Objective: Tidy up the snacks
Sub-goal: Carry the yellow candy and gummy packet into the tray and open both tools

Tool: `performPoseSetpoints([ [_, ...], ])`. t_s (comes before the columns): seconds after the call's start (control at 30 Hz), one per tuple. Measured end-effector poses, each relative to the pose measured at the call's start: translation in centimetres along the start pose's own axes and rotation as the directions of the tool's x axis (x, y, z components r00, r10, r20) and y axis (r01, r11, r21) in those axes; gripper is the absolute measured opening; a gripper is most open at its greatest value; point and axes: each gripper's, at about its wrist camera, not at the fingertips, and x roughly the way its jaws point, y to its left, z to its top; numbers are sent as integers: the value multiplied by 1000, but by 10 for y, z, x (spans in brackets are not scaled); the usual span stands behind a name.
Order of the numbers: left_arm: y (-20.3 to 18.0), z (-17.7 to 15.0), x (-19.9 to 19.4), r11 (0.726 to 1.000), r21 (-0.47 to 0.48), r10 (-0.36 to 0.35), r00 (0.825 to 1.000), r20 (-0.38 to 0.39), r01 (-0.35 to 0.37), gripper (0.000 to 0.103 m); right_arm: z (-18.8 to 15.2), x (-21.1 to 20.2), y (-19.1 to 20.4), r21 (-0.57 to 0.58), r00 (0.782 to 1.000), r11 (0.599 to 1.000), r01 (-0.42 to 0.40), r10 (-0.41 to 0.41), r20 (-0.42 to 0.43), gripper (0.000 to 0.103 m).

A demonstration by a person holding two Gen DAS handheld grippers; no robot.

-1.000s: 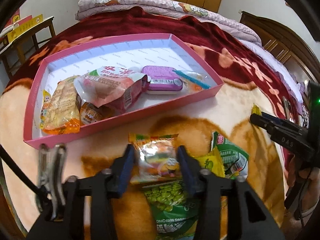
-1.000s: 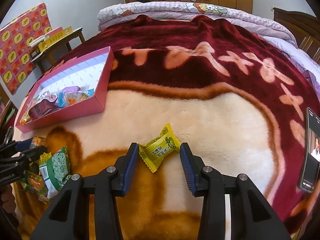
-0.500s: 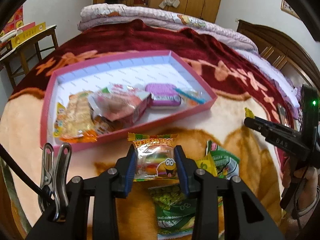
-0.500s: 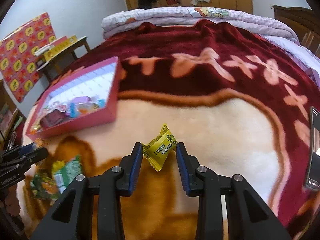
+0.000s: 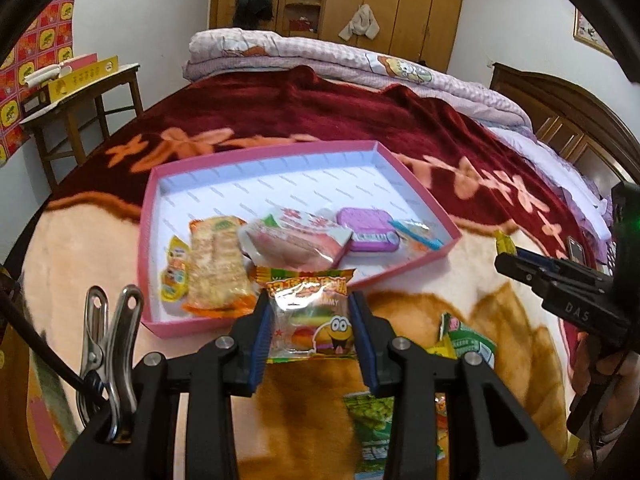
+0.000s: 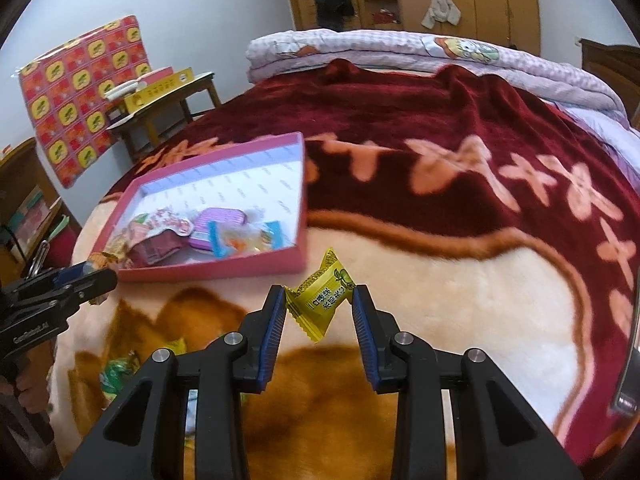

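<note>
Progress looks partial: we see about 5 snacks in the box (image 5: 416, 196), 2 in hand. Left gripper (image 5: 312, 322) clamps a gummy pack (image 5: 316, 320), right gripper (image 6: 319, 304) a yellow candy (image 6: 324, 300); 3 packets (image 5: 464, 344) remain on the bed (image 6: 460, 300).

A blanket-covered bed (image 6: 460, 280) carries a pink tray (image 5: 404, 270) and loose snack packets (image 5: 466, 344).

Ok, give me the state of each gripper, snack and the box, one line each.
Left gripper: shut on gummy pack, lifted.
Right gripper: shut on yellow candy, lifted.
Pink box: open, partly filled with snacks.
Purple tin: closed, lying in box.
Green packs: loose on blanket, outside box.
</note>
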Motion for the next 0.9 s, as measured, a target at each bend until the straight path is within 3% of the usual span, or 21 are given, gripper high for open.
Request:
performPoseSetpoints([
  [0.4, 26, 18, 2, 996, -18, 87, 995, 47, -86, 39, 21, 6, 37, -67, 998, 996, -64, 65, 20, 35],
  [0.9, 52, 21, 21, 990, -73, 124, 992, 36, -122, 39, 35, 27, 60, -102, 992, 987, -122, 123, 6, 35],
])
